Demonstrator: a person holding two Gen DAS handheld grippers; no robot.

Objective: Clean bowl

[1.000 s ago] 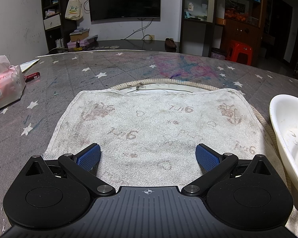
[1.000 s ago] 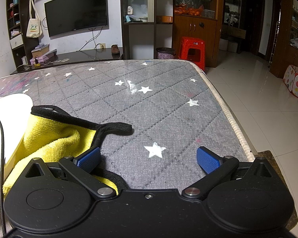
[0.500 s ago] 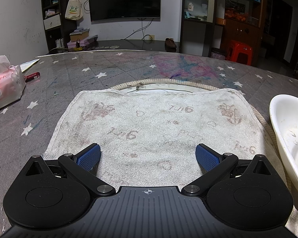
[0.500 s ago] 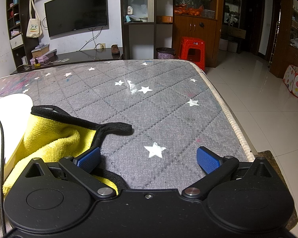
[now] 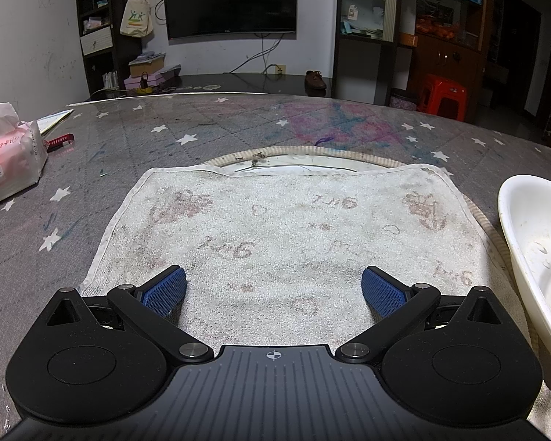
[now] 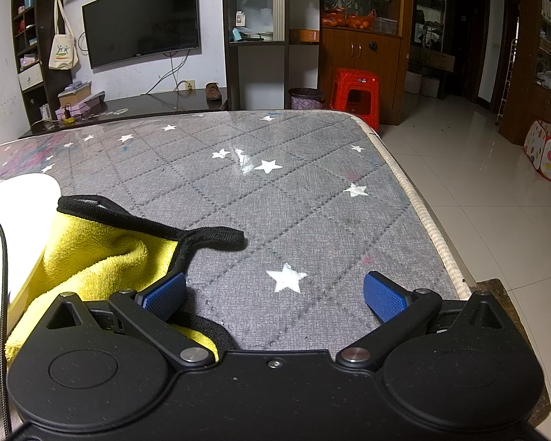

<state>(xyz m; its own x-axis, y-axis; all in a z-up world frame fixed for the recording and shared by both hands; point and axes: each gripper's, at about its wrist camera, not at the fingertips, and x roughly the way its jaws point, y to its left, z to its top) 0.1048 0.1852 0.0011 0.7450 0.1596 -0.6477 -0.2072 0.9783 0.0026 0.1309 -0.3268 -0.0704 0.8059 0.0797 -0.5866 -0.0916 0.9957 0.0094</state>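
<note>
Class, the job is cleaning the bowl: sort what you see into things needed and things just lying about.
Needed: white bowl, yellow cloth, left gripper, right gripper, both with jaws open.

Lying about: stained white towel, tissue pack, red pen.

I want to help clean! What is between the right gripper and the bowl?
The yellow cloth lies between the right gripper and the bowl, touching the bowl's side. The right wrist view shows it.

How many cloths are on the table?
2. A stained white towel lies flat under the left claw; a yellow cloth sits bunched beside the white bowl.
</note>
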